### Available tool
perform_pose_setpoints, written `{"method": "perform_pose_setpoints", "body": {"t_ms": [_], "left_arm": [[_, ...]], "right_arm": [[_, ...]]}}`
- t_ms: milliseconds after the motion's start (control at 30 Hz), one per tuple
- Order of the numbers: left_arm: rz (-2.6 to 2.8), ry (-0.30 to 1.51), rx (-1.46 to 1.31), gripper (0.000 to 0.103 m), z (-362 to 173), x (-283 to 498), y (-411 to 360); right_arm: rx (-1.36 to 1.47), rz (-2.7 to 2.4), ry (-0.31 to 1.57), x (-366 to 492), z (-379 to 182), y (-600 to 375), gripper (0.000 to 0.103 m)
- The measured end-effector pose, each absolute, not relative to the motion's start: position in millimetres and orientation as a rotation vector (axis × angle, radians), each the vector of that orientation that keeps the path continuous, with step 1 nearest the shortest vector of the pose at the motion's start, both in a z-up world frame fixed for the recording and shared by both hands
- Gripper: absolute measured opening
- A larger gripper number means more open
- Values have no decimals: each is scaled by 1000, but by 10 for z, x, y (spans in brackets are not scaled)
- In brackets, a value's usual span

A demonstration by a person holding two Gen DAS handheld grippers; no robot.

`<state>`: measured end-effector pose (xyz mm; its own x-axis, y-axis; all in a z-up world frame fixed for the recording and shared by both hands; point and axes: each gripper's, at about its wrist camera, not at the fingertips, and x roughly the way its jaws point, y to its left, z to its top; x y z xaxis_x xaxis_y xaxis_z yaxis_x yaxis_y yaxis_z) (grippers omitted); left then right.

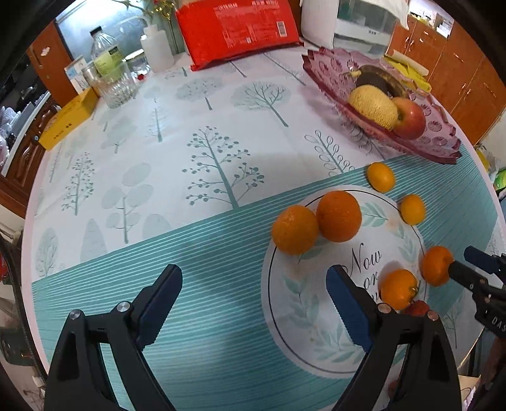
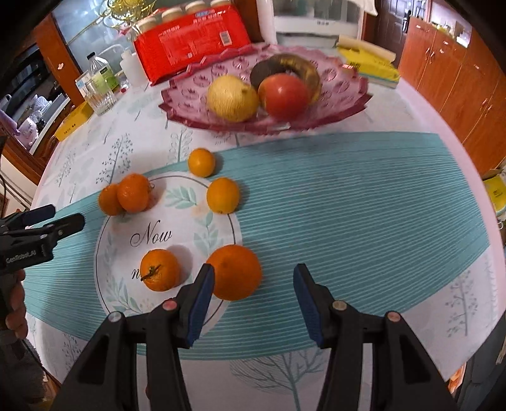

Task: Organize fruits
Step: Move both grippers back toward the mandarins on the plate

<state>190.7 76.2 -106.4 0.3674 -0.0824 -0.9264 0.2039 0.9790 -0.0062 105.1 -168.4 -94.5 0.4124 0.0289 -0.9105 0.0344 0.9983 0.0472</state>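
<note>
Several oranges lie loose on the round table around a printed white circle. In the right wrist view my right gripper (image 2: 253, 281) is open, its left finger beside a large orange (image 2: 234, 272), with a stemmed orange (image 2: 159, 269) to its left. Two oranges (image 2: 126, 195) touch farther left, and two smaller ones (image 2: 222, 195) (image 2: 201, 162) lie nearer the pink glass fruit dish (image 2: 196, 109), which holds a melon (image 2: 232, 98), an apple (image 2: 283, 95) and a dark banana. My left gripper (image 1: 253, 284) is open and empty over the teal stripe, left of the oranges (image 1: 338, 215).
At the table's back stand a red package (image 1: 237, 28), a plastic bottle (image 1: 106, 52), a glass (image 1: 115, 85), a white bottle (image 1: 156, 47) and a yellow box (image 1: 68, 118). Yellow books (image 2: 368, 63) lie behind the dish. Wooden cabinets stand to the right.
</note>
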Motion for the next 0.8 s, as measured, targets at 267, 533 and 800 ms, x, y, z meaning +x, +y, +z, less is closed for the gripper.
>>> {"method": "perform_pose_setpoints", "body": {"t_ms": [267, 533, 800], "left_arm": [[-210, 1222, 102, 83, -1272, 2085, 670], [-248, 1207, 38, 67, -1332, 2145, 692], [-296, 1144, 61, 61, -1285, 2124, 555]], "right_arm": [[48, 58, 1177, 1177, -1060, -1585, 52], [42, 127, 1230, 1248, -1168, -1464, 52], [84, 165, 1258, 1280, -1238, -1490, 42]]}}
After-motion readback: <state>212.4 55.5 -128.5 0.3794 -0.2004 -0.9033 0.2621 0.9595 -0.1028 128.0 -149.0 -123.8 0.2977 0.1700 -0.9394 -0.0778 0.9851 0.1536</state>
